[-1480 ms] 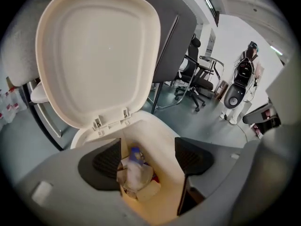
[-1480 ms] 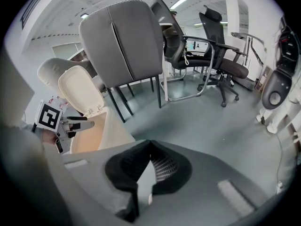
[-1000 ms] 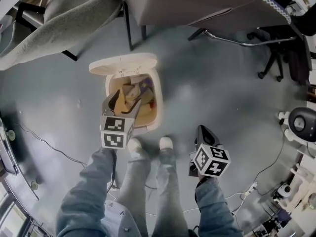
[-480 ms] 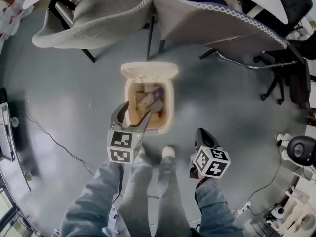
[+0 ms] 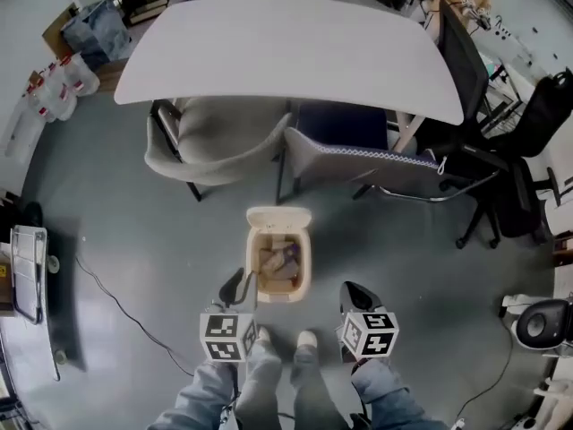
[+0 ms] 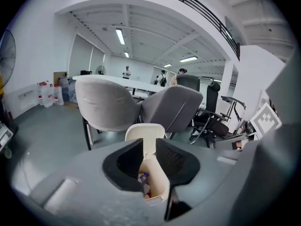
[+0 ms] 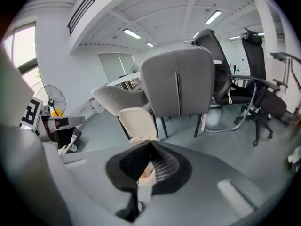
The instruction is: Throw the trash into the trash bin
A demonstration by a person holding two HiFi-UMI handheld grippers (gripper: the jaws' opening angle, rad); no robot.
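Trash (image 5: pixel 279 263): wrappers and scraps, one of them purple, lying inside the open trash bin (image 5: pixel 307 274). The bin stands on the floor (image 5: pixel 134 240) just ahead of the person's shoes (image 5: pixel 306 339), with its lid (image 5: pixel 278 217) tipped back toward the chairs (image 5: pixel 210 146). Left gripper (image 5: pixel 240 286): jaws narrow, having just been closing, with nothing between them; only the bin shows through the slit. Right gripper (image 5: pixel 351 291): jaws together at the tips, likewise empty. Both hang on the near side of the bin, and neither touches it. Judged from this, the throw itself is done: the trash is in, neither gripper carries more, and no loose piece shows on the white desk (image 5: pixel 286 52) or on the floor near the bin. At most the lid might be left to shut, if that is wanted. Head view: gives the bin's contents from above, both grippers at once and the whole desk top, but not the slit between the jaws. Left gripper view: gives that slit, the purple wrapper from the side, and people (image 6: pixel 126 72) standing far off behind the desk. Right gripper view: gives the lid upright from the side and a standing fan (image 7: pixel 54 100) at left.
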